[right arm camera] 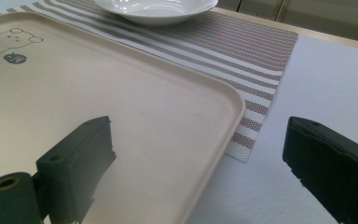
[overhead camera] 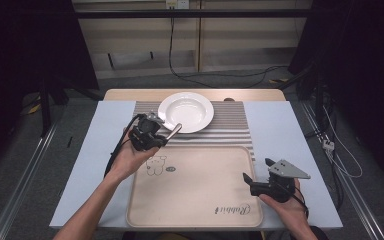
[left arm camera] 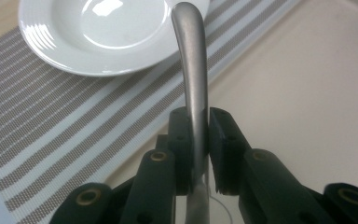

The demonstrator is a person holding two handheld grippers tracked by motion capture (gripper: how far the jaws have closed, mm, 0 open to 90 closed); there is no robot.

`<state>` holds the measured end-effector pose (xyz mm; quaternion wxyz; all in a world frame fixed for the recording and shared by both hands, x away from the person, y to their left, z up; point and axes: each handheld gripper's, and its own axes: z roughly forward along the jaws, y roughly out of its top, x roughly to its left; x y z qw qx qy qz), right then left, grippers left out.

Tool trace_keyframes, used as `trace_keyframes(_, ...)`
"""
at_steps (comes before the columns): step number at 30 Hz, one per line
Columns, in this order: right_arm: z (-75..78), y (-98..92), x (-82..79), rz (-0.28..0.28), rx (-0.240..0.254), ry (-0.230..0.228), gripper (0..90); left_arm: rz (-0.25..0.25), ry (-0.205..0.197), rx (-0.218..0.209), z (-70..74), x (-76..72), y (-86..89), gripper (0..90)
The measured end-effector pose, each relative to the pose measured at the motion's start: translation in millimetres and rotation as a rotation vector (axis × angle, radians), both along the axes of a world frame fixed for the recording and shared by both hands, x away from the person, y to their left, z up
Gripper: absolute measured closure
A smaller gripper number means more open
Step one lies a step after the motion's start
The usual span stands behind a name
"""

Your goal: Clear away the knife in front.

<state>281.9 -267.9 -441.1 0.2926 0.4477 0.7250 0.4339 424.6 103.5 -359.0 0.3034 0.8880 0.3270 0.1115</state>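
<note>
- The left gripper (overhead camera: pixel 164 136) has its jaws clamped on a metal utensil handle (left arm camera: pixel 192 70), which sticks out past the pads toward the white plate (overhead camera: pixel 186 111). The grip sits partway along the shaft, probably so the free end can be steered to the plate.
- The utensil is in the air over the near edge of the striped placemat (overhead camera: pixel 230 131), just short of the plate's rim. Its working end lies behind the jaws, so I cannot tell whether it is a spoon or a fork.
- The right gripper (overhead camera: pixel 256 170) rests at the right edge of the beige tray (overhead camera: pixel 195 192), jaws wide apart with nothing between them; it looks parked, out of the way.
- The tray carries a bear drawing (overhead camera: pixel 156 164) near its far left corner and script reading "Rabbit" (overhead camera: pixel 234 209) along its near edge, upside down from the person's seat.
</note>
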Motion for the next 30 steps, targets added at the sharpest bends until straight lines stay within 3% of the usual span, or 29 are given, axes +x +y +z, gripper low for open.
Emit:
trace_keyframes(8, -0.2, 0.5, -0.1, 0.003, -0.002, 0.004, 8.9, 0.018, 0.03, 0.008, -8.7, -10.8, -1.0, 79.7)
trace_keyframes(17, -0.6, 0.9, 0.6, 0.008, -0.004, 0.005, 8.9, -0.02, 0.055, 0.033, -23.8, -22.4, -7.7, 79.7)
trace_keyframes(24, -0.7, 1.1, 0.5, 0.017, -0.002, 0.007, 8.9, -0.002, 0.058, 0.05, -32.6, -26.1, -9.0, 79.7)
trace_keyframes(30, -0.4, 2.0, 0.2, 0.017, -0.007, 0.004, 8.9, 0.016, 0.088, 0.071, -43.1, -27.7, -14.8, 79.7)
